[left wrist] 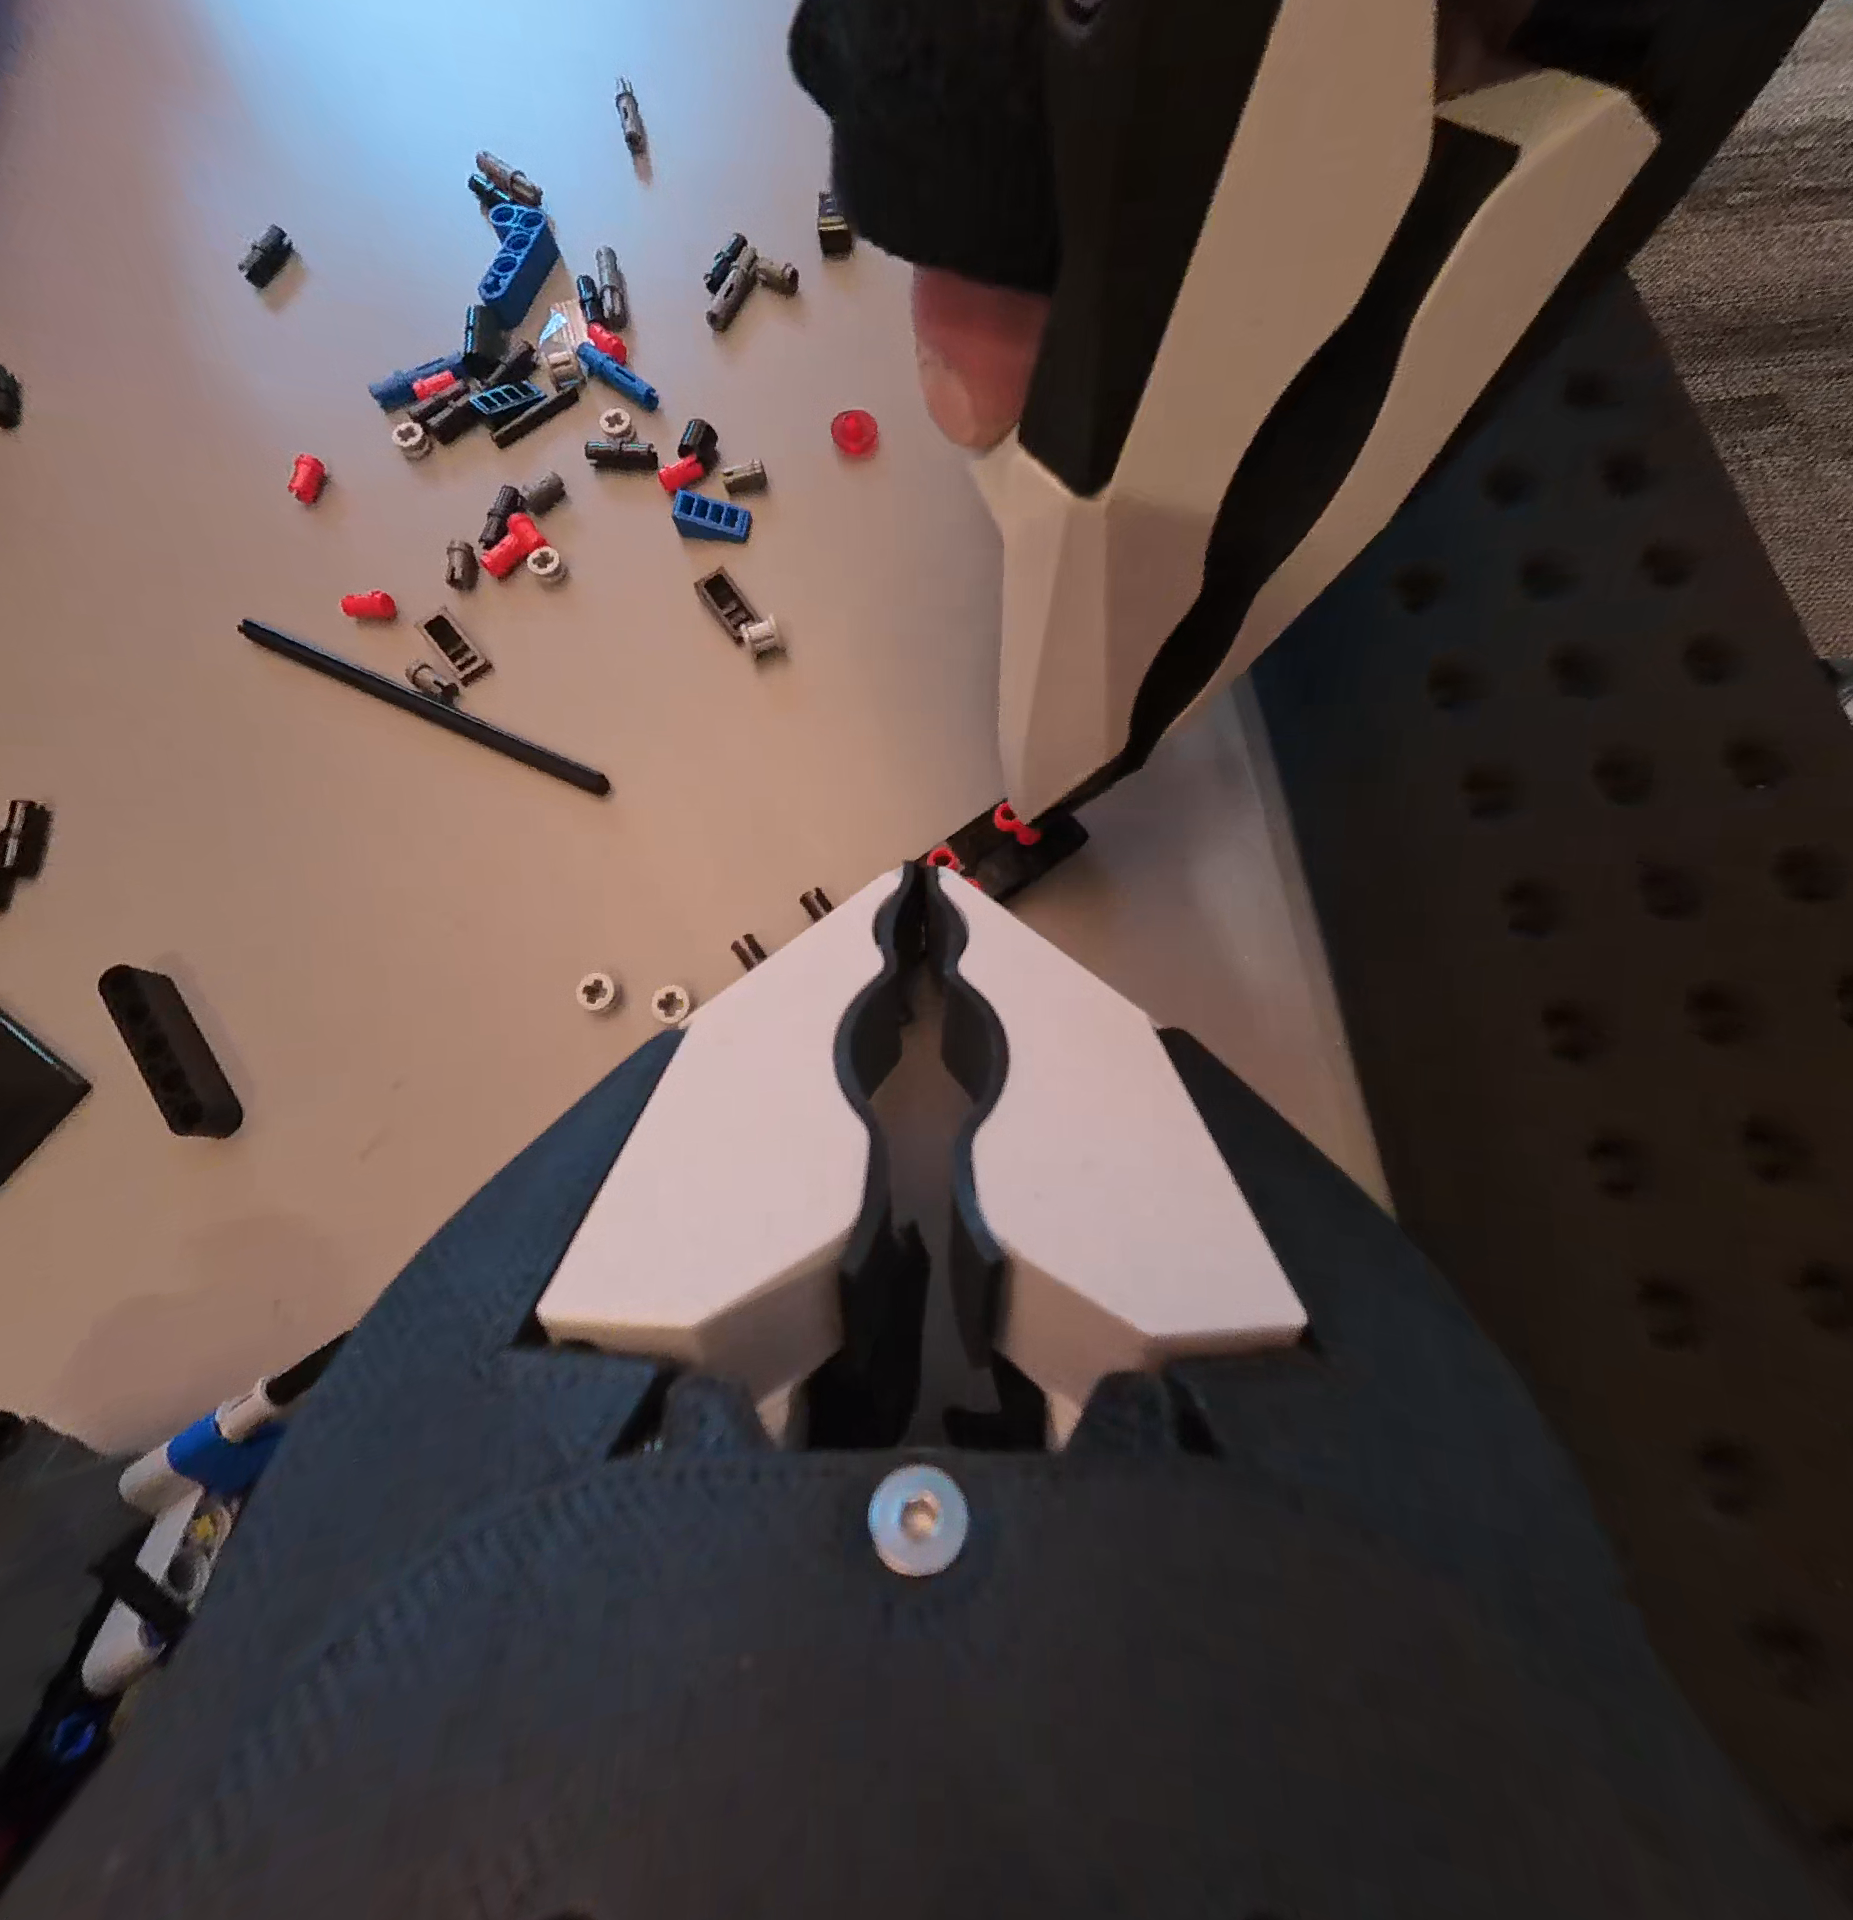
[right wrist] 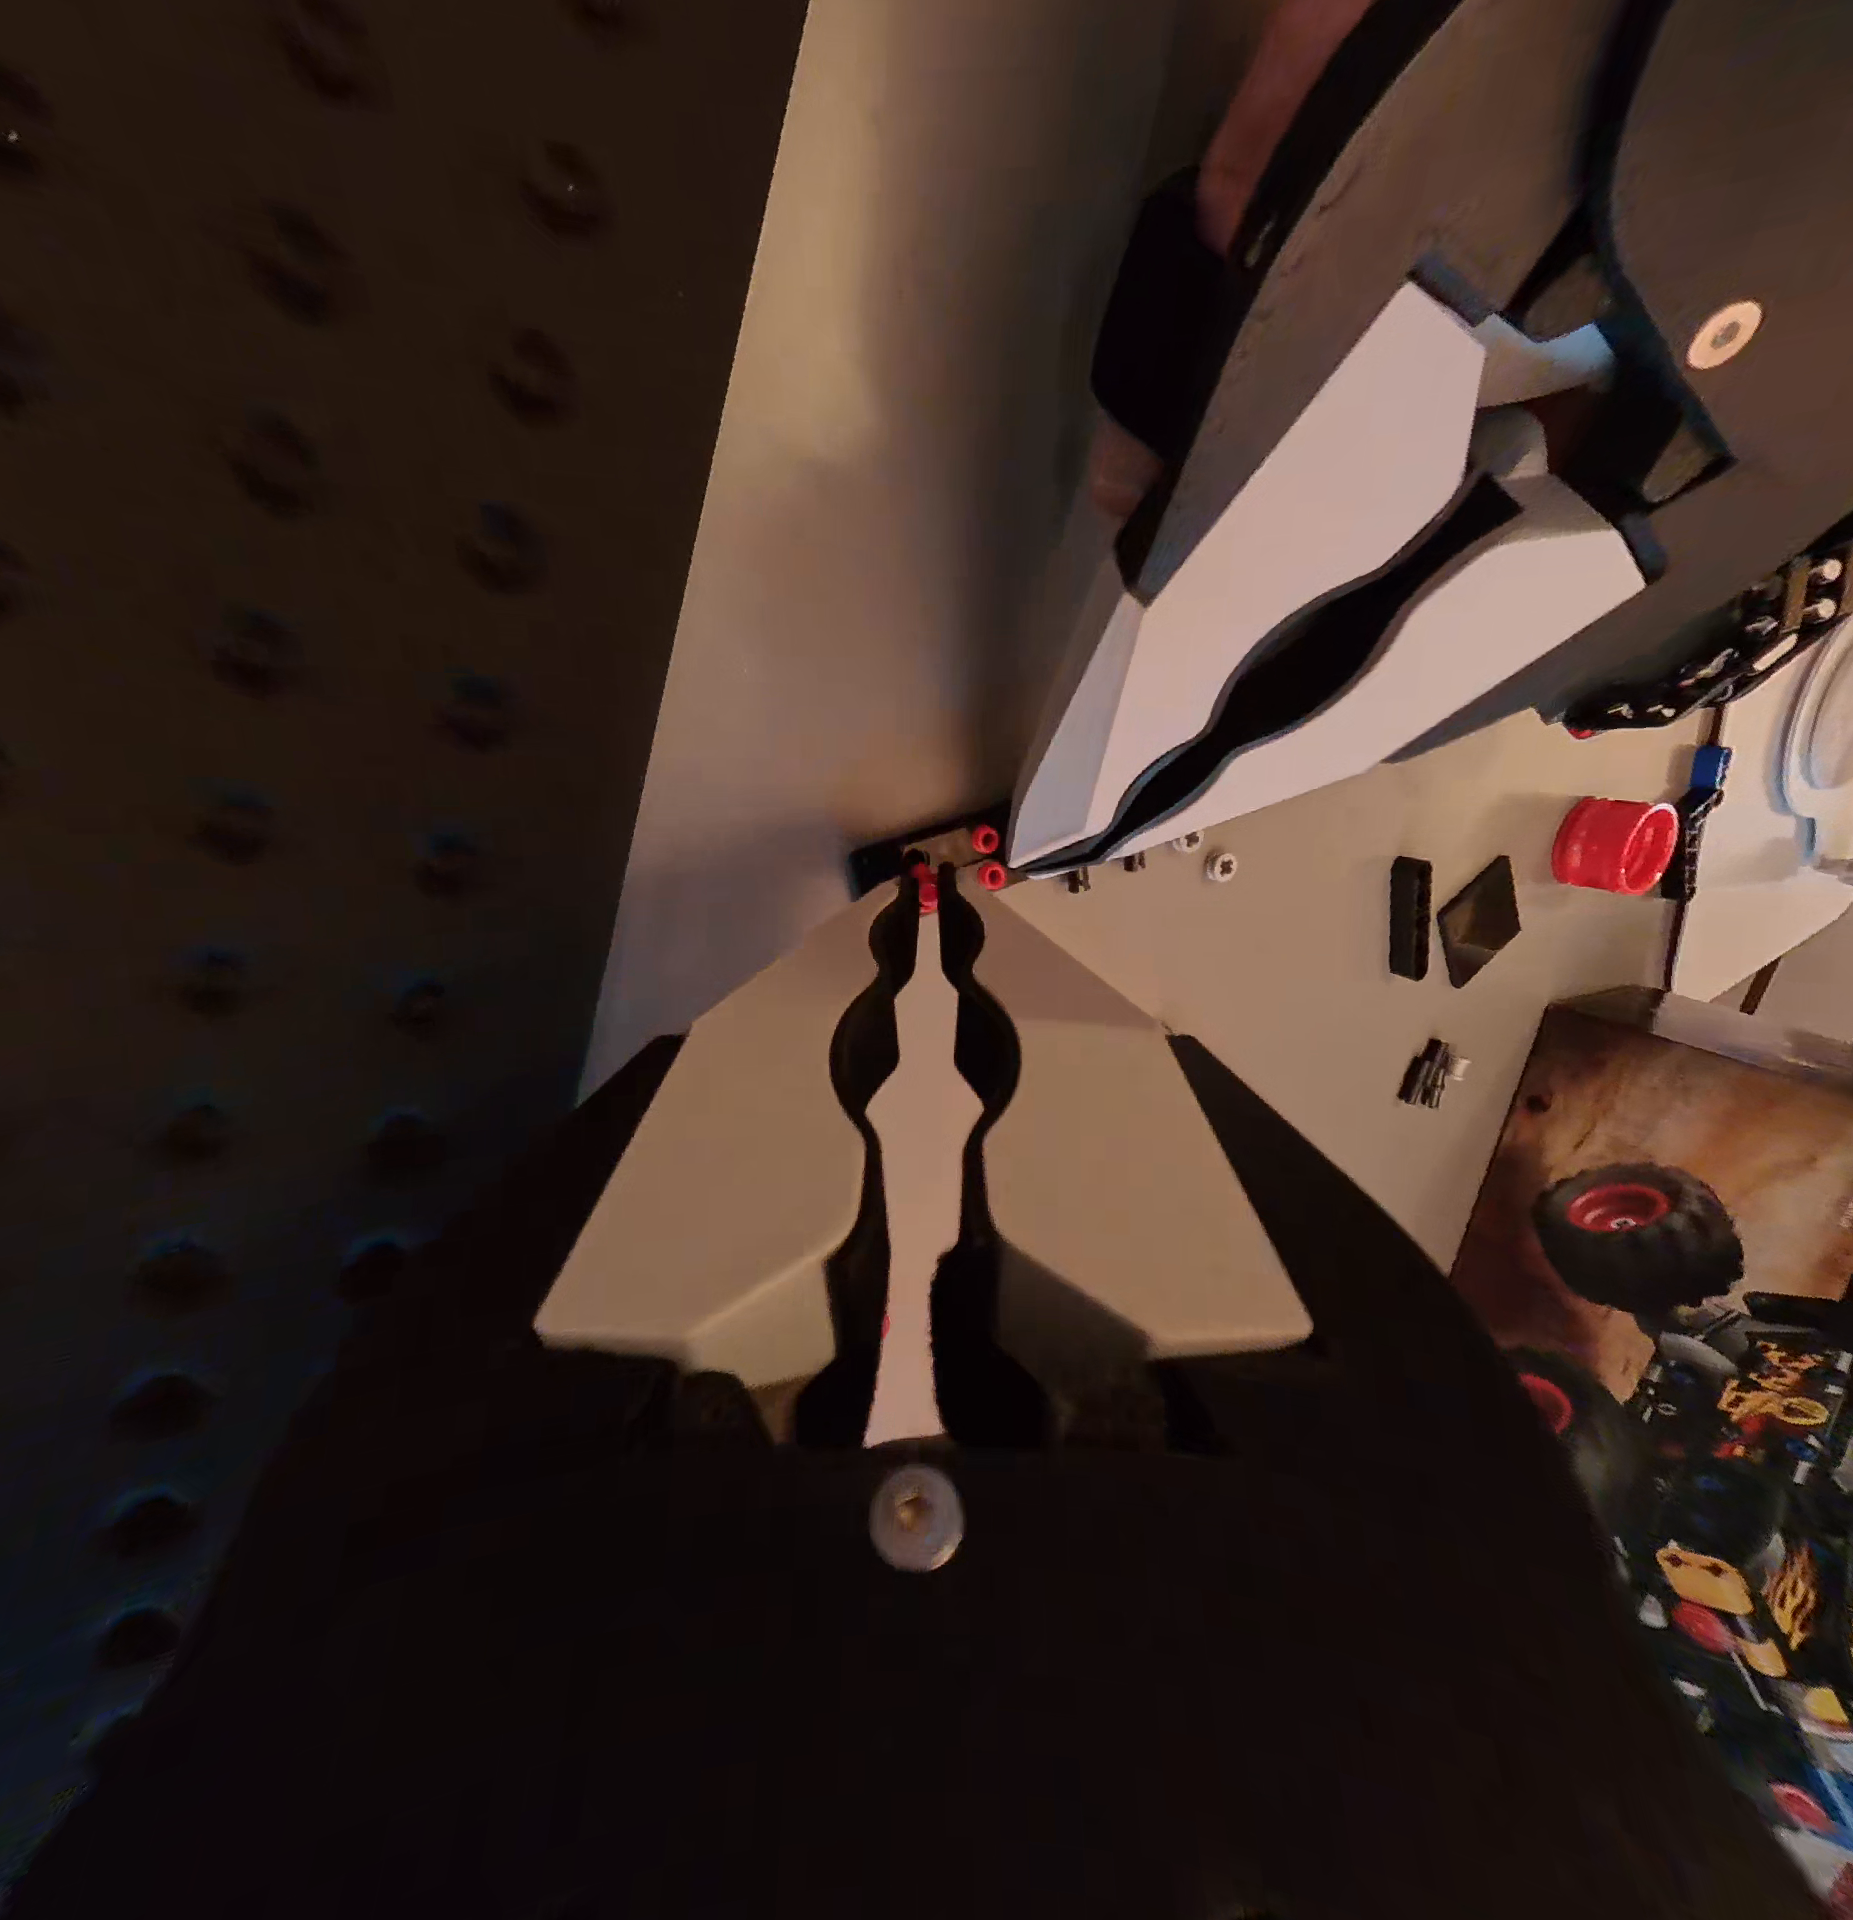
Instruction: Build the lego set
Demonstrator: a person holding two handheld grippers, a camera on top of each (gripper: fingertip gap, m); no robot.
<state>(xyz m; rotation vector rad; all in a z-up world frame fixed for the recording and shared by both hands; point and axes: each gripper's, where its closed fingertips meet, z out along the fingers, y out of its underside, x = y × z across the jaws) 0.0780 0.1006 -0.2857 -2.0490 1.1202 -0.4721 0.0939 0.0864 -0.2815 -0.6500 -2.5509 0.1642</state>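
A black beam (left wrist: 1047,840) (right wrist: 886,860) with red pins (left wrist: 1008,818) (right wrist: 988,837) lies at the table's edge by a dark perforated board. My left gripper (left wrist: 924,883) is shut on the beam, which is mostly hidden behind its fingers; two black pins (left wrist: 816,902) stick out beside it. It enters the right wrist view (right wrist: 1017,862) from the upper right. My right gripper (right wrist: 928,900) is shut on a small red pin (right wrist: 924,886) held against the beam. It shows in the left wrist view (left wrist: 1017,816) coming down from the upper right.
Loose small pieces (left wrist: 527,395) are scattered on the table, with a long black axle (left wrist: 423,707), a short black beam (left wrist: 169,1049) and two grey bushes (left wrist: 597,992). A perforated board (left wrist: 1628,935) (right wrist: 226,623) borders the table. A red wheel hub (right wrist: 1613,844) and the set's box (right wrist: 1680,1403) lie to the right. My left and right fingertips are right by each other.
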